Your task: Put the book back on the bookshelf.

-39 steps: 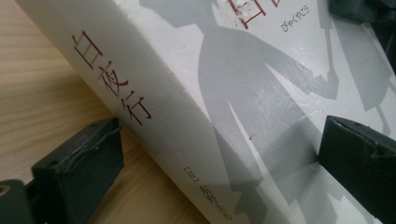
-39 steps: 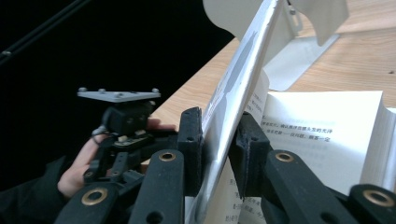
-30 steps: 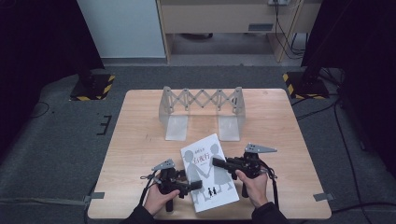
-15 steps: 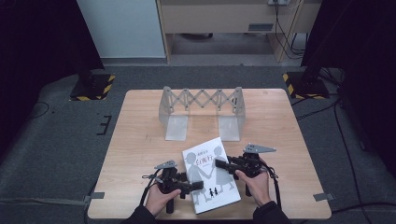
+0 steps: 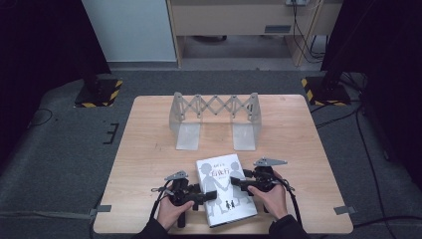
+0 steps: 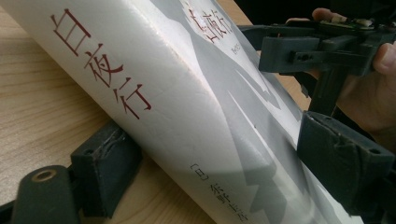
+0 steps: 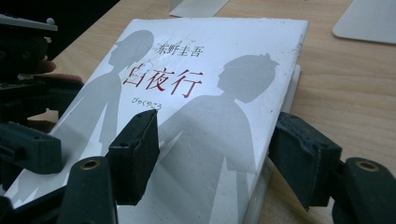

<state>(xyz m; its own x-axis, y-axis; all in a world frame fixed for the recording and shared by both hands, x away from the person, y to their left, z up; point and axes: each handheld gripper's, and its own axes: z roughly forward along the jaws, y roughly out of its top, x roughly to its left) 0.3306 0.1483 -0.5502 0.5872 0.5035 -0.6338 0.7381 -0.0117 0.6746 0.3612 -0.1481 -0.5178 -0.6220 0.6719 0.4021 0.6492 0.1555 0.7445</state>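
Book (image 5: 225, 188) with white cover lies flat on the table (image 5: 149, 149), near its front edge. Left gripper (image 5: 209, 194) has been closing its jaws around the spine, seemingly not pressing yet; right gripper (image 5: 238, 182) has just been opening, its jaws loose over the opposite edge

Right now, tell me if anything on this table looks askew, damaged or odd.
The white book lies flat near the front edge of the wooden table, turned at a slant to it rather than square. Its cover looks scuffed near the corner in the right gripper view. The metal expanding book rack stands upright; nothing else stands out.
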